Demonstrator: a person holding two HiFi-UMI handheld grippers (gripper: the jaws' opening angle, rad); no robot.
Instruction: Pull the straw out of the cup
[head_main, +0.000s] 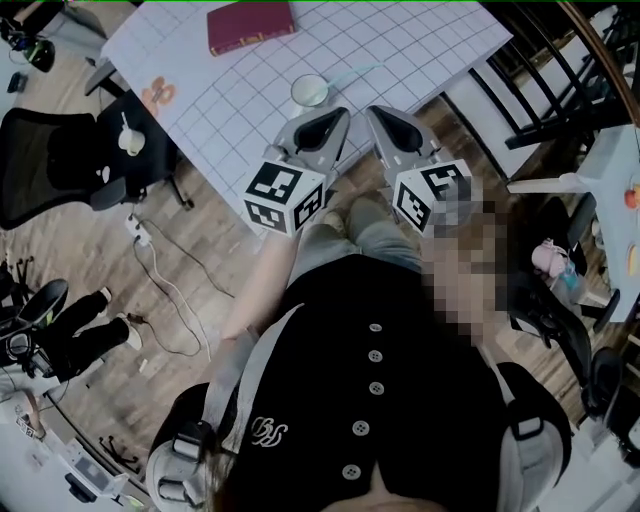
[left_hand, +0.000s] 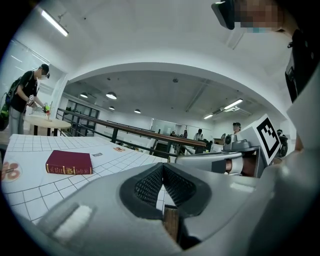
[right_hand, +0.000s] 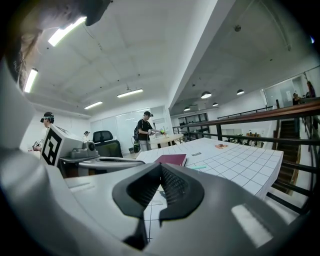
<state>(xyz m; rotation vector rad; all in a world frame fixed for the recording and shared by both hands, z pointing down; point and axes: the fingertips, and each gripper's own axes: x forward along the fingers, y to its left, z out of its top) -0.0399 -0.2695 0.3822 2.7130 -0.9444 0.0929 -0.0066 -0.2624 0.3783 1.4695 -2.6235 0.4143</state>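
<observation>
At twelve o'clock in the head view we see a gridded table (head_main: 430, 45). A red book (head_main: 250, 25) lies flat on it toward eleven o'clock, and an orange sticker (head_main: 157, 93) marks the top toward ten. Off the table, at nine o'clock, stands a black chair (head_main: 50, 160). A white cable (head_main: 170, 290) trails over the wood floor (head_main: 80, 260) at eight o'clock. In the left gripper view a railing (left_hand: 135, 131) runs behind the table at twelve o'clock. At ten o'clock a person (left_hand: 22, 97) stands by a round table (left_hand: 42, 121), under ceiling lights (left_hand: 111, 95).
</observation>
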